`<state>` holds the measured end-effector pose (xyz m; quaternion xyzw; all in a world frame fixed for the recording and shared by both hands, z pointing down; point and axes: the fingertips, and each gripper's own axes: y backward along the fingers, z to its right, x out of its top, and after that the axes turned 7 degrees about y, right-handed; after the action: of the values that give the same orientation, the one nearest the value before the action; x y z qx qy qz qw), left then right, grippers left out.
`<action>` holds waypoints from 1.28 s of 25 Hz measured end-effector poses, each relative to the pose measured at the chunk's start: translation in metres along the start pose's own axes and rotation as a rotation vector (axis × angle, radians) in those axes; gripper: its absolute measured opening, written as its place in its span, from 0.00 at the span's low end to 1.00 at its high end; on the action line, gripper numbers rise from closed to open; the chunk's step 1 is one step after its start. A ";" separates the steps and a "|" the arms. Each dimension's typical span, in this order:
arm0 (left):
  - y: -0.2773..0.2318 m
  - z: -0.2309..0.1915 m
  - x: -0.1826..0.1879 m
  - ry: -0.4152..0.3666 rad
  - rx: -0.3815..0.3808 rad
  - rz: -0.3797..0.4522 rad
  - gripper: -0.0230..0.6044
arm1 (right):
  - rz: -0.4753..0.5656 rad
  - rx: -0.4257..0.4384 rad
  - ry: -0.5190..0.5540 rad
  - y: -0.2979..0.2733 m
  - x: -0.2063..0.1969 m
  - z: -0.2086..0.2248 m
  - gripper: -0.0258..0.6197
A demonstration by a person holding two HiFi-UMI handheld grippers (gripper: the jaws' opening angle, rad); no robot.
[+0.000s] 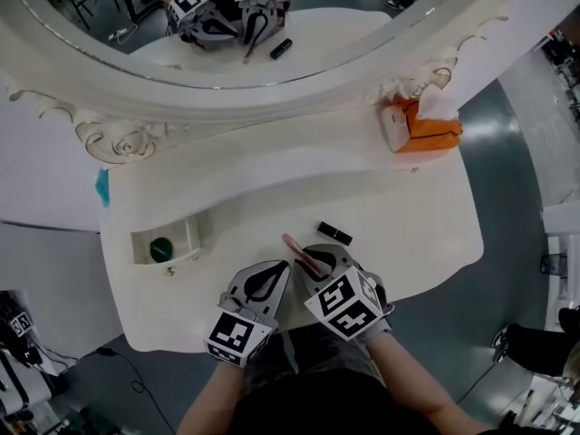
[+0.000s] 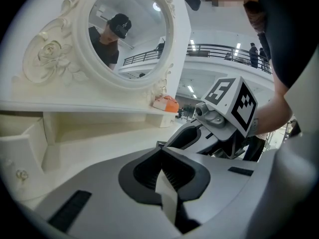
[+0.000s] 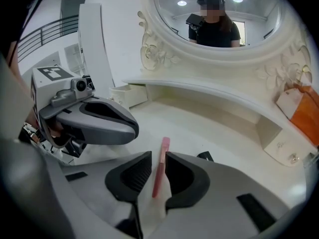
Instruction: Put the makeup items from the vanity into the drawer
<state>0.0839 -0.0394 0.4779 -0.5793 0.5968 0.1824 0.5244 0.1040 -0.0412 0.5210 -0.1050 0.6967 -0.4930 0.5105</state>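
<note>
Drawer (image 1: 192, 232) stands open at the left end of the counter (image 1: 408, 225), w/ a green item (image 1: 161, 248) already inside. Right of the drawer, near the front edge, our left tool (image 2: 160, 152) has its jaws together, nothing in them. Just right again, our right tool (image 3: 158, 158) straddles a pink makeup stick (image 3: 160, 171) on the counter: jaws apart, not pinching it. A black tube (image 1: 334, 234) lies a bit further from the drawer. We reckon this is the pick-up step. Next: close on the stick, lift, carry it left to the drawer & let go. Black tube after.
</note>
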 end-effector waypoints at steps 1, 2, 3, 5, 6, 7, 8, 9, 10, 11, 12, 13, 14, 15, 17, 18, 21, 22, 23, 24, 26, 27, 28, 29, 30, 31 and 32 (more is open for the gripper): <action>0.000 0.000 0.000 -0.003 0.002 0.001 0.06 | -0.003 0.000 -0.003 -0.001 -0.002 0.000 0.18; 0.000 0.000 0.001 -0.007 0.006 0.004 0.06 | -0.006 0.002 -0.006 -0.001 -0.003 0.000 0.18; 0.001 0.000 0.001 -0.011 0.009 0.010 0.06 | -0.008 0.003 -0.009 -0.002 -0.005 0.000 0.18; 0.002 0.000 0.003 -0.017 0.016 0.022 0.06 | -0.016 0.002 -0.014 -0.004 -0.007 0.001 0.18; 0.002 0.000 0.004 -0.017 0.018 0.028 0.06 | -0.022 0.000 -0.018 -0.005 -0.009 0.001 0.18; 0.003 -0.001 0.004 -0.017 0.021 0.032 0.06 | -0.029 -0.002 -0.021 -0.006 -0.011 0.002 0.18; 0.003 -0.001 0.004 -0.019 0.023 0.034 0.06 | -0.036 -0.003 -0.024 -0.007 -0.012 0.002 0.18; 0.004 -0.001 0.004 -0.021 0.025 0.035 0.06 | -0.043 -0.005 -0.026 -0.008 -0.014 0.003 0.18; 0.004 -0.002 0.005 -0.021 0.028 0.037 0.06 | -0.048 -0.008 -0.027 -0.009 -0.015 0.003 0.18; 0.005 -0.002 0.005 -0.021 0.031 0.039 0.06 | -0.052 -0.011 -0.027 -0.009 -0.015 0.003 0.18; 0.005 -0.003 0.006 -0.020 0.034 0.038 0.06 | -0.054 -0.013 -0.028 -0.009 -0.016 0.003 0.18; 0.005 -0.004 0.005 -0.016 0.036 0.038 0.06 | -0.056 -0.016 -0.028 -0.010 -0.016 0.003 0.18; 0.006 -0.004 0.004 -0.009 0.036 0.038 0.06 | -0.057 -0.017 -0.026 -0.010 -0.015 0.003 0.18; 0.007 -0.005 0.003 -0.003 0.037 0.039 0.06 | -0.059 -0.017 -0.023 -0.010 -0.015 0.003 0.18; 0.008 -0.007 0.001 0.004 0.041 0.040 0.06 | -0.062 -0.015 -0.012 -0.010 -0.015 0.002 0.16; 0.010 -0.008 0.000 0.007 0.044 0.040 0.06 | -0.064 -0.014 -0.005 -0.010 -0.015 0.002 0.13; 0.013 -0.012 0.000 0.019 0.054 0.046 0.06 | -0.072 -0.012 0.009 -0.011 -0.015 0.001 0.13; 0.015 -0.013 0.000 0.023 0.057 0.049 0.06 | -0.069 -0.008 0.008 -0.011 -0.014 0.001 0.13; 0.017 -0.015 0.000 0.027 0.061 0.052 0.06 | -0.064 -0.001 0.004 -0.011 -0.012 -0.001 0.13; 0.019 -0.016 0.000 0.031 0.065 0.055 0.06 | -0.056 0.006 0.000 -0.012 -0.010 -0.003 0.13; 0.023 -0.020 -0.002 0.038 0.074 0.060 0.06 | -0.043 0.021 0.001 -0.013 -0.003 -0.009 0.13; 0.025 -0.022 -0.002 0.041 0.079 0.061 0.06 | -0.038 0.029 0.006 -0.015 0.000 -0.013 0.13; 0.028 -0.024 -0.003 0.044 0.085 0.063 0.06 | -0.033 0.037 0.010 -0.016 0.004 -0.016 0.13; 0.031 -0.026 -0.003 0.048 0.090 0.065 0.06 | -0.028 0.045 0.015 -0.017 0.008 -0.020 0.13; 0.034 -0.028 -0.003 0.051 0.096 0.069 0.06 | -0.022 0.051 0.020 -0.018 0.013 -0.022 0.13; 0.037 -0.030 -0.003 0.056 0.102 0.073 0.06 | -0.017 0.056 0.026 -0.019 0.017 -0.025 0.13; 0.040 -0.032 -0.003 0.062 0.107 0.075 0.06 | -0.012 0.060 0.033 -0.020 0.022 -0.027 0.13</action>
<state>0.0345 -0.0538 0.4771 -0.5328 0.6430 0.1518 0.5288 0.0651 -0.0497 0.5231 -0.0856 0.6893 -0.5182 0.4990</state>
